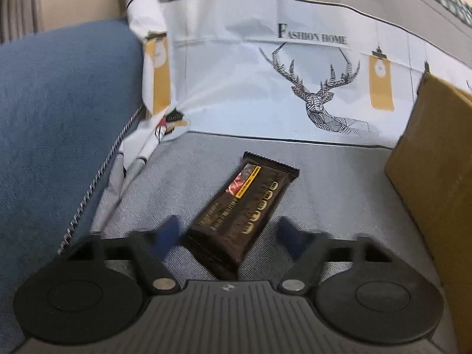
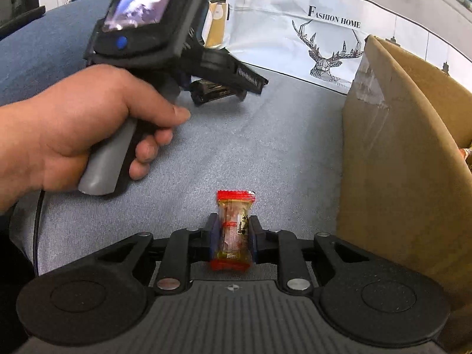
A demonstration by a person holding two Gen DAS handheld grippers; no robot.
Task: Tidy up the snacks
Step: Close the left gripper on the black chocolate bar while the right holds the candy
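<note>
A dark brown snack bar [image 1: 244,203] lies flat on the grey fabric seat [image 1: 330,183]. My left gripper [image 1: 227,233] straddles the bar's near end, open; its right pad stands clear of the wrapper. From the right wrist view the same bar [image 2: 211,90] shows between the fingers of the left gripper [image 2: 219,97], which a hand [image 2: 73,124] holds. My right gripper [image 2: 234,233] is shut on a small clear candy with red ends [image 2: 234,227], held just above the seat.
A brown cardboard box [image 2: 398,162] stands at the right, its flap up; it also shows in the left wrist view [image 1: 436,177]. A deer-printed cloth [image 1: 295,73] covers the backrest. A blue cushion [image 1: 59,103] rises on the left.
</note>
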